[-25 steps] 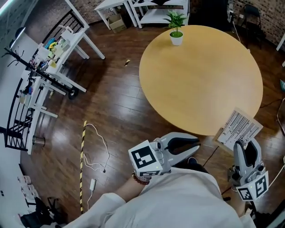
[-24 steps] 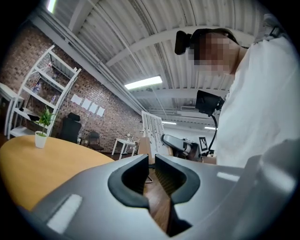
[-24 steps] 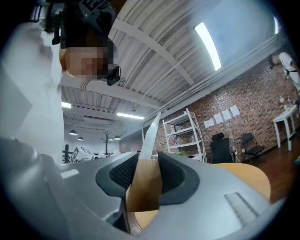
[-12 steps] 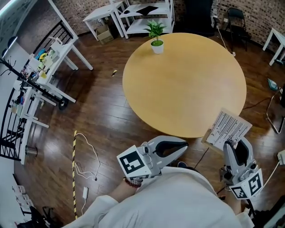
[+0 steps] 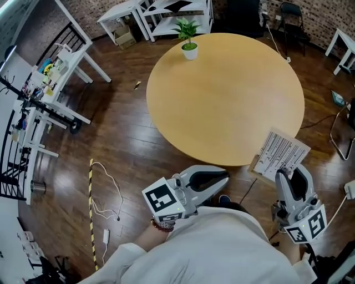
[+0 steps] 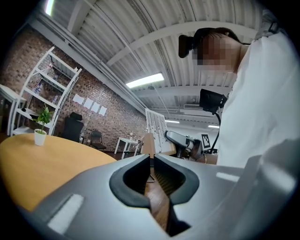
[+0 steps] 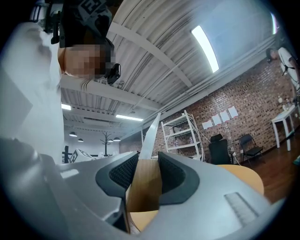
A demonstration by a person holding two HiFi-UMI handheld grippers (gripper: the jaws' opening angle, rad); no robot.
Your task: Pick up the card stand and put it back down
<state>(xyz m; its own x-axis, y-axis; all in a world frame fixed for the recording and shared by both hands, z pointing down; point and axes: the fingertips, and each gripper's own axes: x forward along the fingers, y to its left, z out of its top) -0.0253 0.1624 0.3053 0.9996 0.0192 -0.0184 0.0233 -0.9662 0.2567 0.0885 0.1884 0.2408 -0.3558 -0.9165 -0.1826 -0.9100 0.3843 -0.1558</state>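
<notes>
The card stand (image 5: 282, 155) is a wooden base with an upright printed white card. My right gripper (image 5: 287, 173) is shut on it and holds it just off the near right edge of the round wooden table (image 5: 222, 100). In the right gripper view the wooden base (image 7: 143, 183) sits between the pads, with the card rising above them. My left gripper (image 5: 226, 176) hovers over the floor in front of the table, shut with nothing in it. From the left gripper view the card stand (image 6: 153, 127) shows ahead, with the right gripper (image 6: 185, 139) behind it.
A small potted plant (image 5: 188, 39) stands at the table's far edge. White shelving (image 5: 166, 11) is beyond it, and a cluttered white cart (image 5: 52, 72) stands at the left. A cable (image 5: 108, 188) and striped tape (image 5: 91, 211) lie on the dark wood floor.
The head view has swung, so the table and both grippers sit further left in the picture. The right gripper still holds the card stand by the table's near right edge.
</notes>
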